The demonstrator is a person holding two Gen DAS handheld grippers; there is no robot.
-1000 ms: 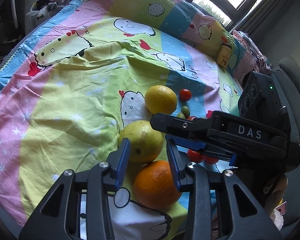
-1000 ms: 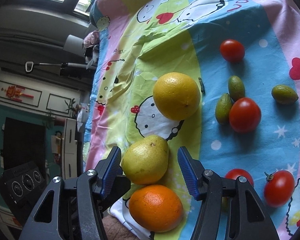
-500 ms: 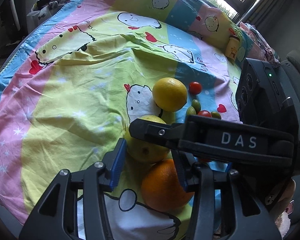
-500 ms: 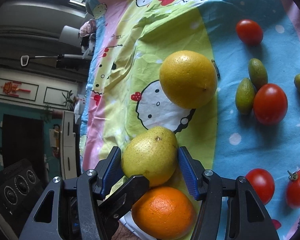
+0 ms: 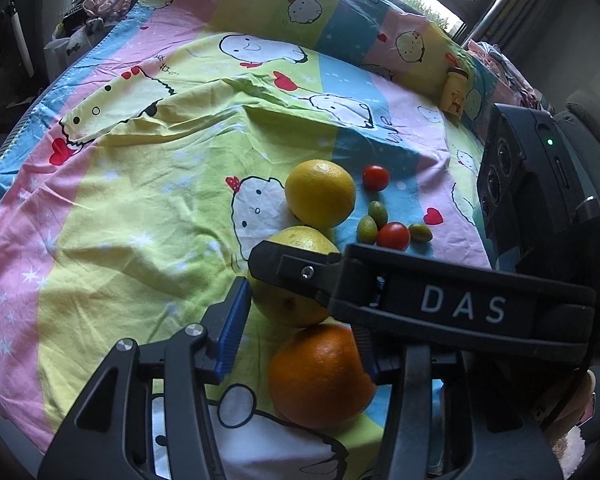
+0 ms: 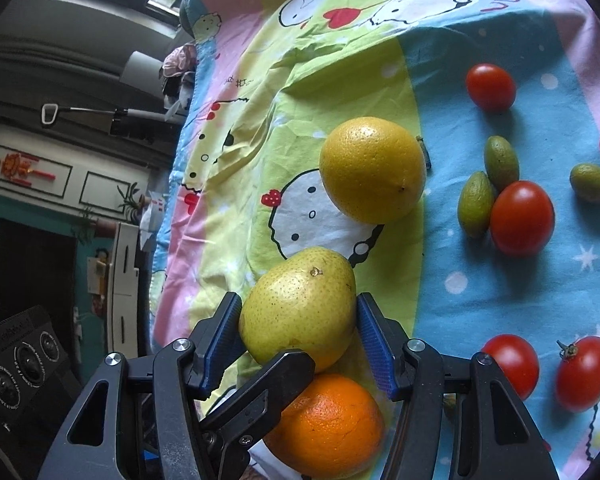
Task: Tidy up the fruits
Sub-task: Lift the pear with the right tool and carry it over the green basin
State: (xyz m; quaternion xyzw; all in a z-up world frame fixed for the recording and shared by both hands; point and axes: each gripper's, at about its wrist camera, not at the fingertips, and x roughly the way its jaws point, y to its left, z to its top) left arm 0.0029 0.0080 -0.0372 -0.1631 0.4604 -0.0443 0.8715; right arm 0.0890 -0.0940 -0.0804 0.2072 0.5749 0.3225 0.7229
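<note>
A yellow-green pear (image 6: 300,304) lies on the cartoon bedsheet (image 5: 140,200) with an orange (image 6: 328,424) touching its near side and a yellow citrus (image 6: 374,170) beyond it. My right gripper (image 6: 298,336) has both blue pads against the pear's sides. In the left wrist view the right gripper's body lies across the pear (image 5: 292,308). My left gripper (image 5: 300,332) is open around the orange (image 5: 320,376), with one finger partly hidden behind the right gripper.
Red tomatoes (image 6: 522,218) (image 6: 490,86) (image 6: 584,372) and small green fruits (image 6: 476,204) (image 6: 592,182) lie on the blue stripe to the right. A small yellow jar (image 5: 454,92) stands at the far pillow edge. The bed's edge drops off at left.
My right gripper has moved in around the pear and its pads have closed onto its sides. My left gripper has edged forward around the orange.
</note>
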